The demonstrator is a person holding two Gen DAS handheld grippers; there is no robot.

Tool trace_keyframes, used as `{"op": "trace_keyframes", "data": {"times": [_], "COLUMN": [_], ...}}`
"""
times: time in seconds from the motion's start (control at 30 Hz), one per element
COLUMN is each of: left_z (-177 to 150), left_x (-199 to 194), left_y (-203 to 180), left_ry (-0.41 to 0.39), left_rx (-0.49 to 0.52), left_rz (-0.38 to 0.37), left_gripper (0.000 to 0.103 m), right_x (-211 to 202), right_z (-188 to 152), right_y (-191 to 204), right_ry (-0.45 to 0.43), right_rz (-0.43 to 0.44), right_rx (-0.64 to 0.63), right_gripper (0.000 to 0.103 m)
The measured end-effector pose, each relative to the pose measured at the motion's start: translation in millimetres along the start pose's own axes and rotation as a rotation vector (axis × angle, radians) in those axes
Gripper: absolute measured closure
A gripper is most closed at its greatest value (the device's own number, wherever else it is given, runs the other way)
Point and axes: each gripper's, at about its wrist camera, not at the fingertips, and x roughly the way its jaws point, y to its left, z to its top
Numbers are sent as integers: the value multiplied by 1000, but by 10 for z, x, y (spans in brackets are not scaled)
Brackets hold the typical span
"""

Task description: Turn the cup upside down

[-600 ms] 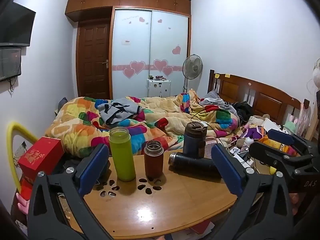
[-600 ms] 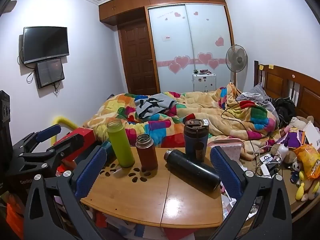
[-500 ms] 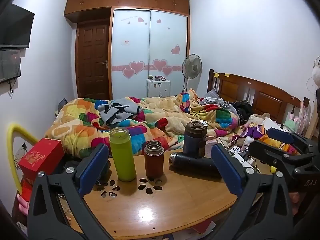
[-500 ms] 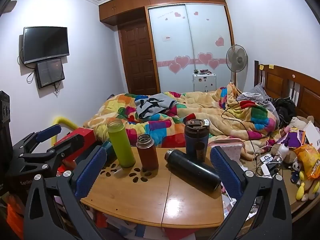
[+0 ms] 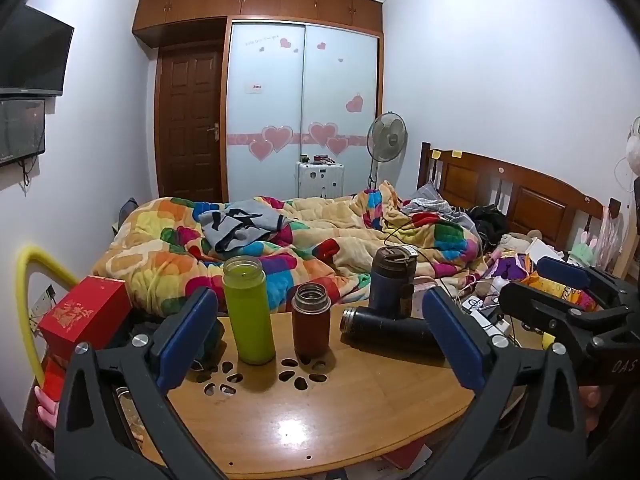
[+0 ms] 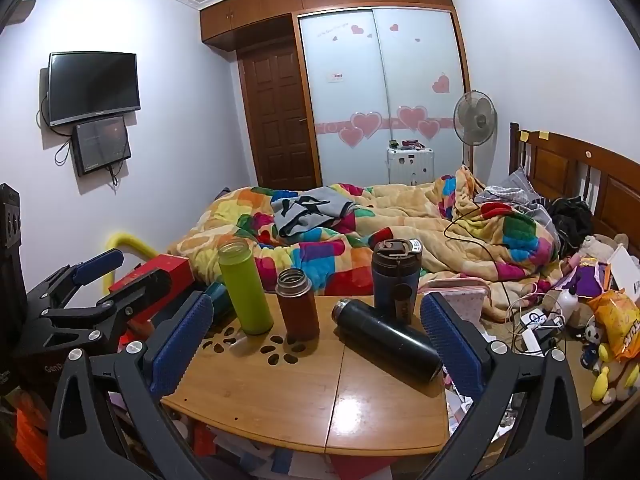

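Several cups stand on a round wooden table [image 5: 328, 412] [image 6: 280, 392]. A lime green flask [image 5: 249, 309] [image 6: 245, 288] and a red-brown flask [image 5: 311, 319] [image 6: 298, 305] stand upright without lids. A dark blue tumbler [image 5: 391, 281] [image 6: 396, 278] stands upright with its lid on. A black flask [image 5: 390, 333] [image 6: 386, 339] lies on its side. My left gripper [image 5: 320, 340] is open and empty in front of the cups. My right gripper [image 6: 316, 344] is open and empty, with the black flask near its right finger. Each gripper shows in the other's view.
A bed with a colourful quilt [image 5: 280, 248] lies behind the table. A red box [image 5: 82, 316] sits at the left. Cables, toys and snack bags [image 6: 608, 316] clutter the right side. Papers lie under the table's near edge.
Both grippers have barely moved; the view shifts only slightly. The cups stand as before.
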Motion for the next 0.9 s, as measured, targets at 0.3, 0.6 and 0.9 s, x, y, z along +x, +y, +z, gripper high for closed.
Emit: {"op": "trace_keyframes", "data": {"times": [0.3, 0.6, 0.9], "left_z": [-2, 8, 29], "left_x": [-6, 6, 33], "left_y": [-33, -30, -16], "left_ry": [2, 0, -2], "left_rx": [-1, -4, -3], "left_rz": [2, 4, 9], "left_gripper": [0, 0, 0], "right_x": [-1, -4, -39], "right_z": [44, 37, 85], "right_y": [43, 61, 67], "right_ry": [-3, -10, -15], "right_rz": [2, 4, 6], "right_rx": [-1, -3, -5], "right_gripper": [0, 0, 0]}}
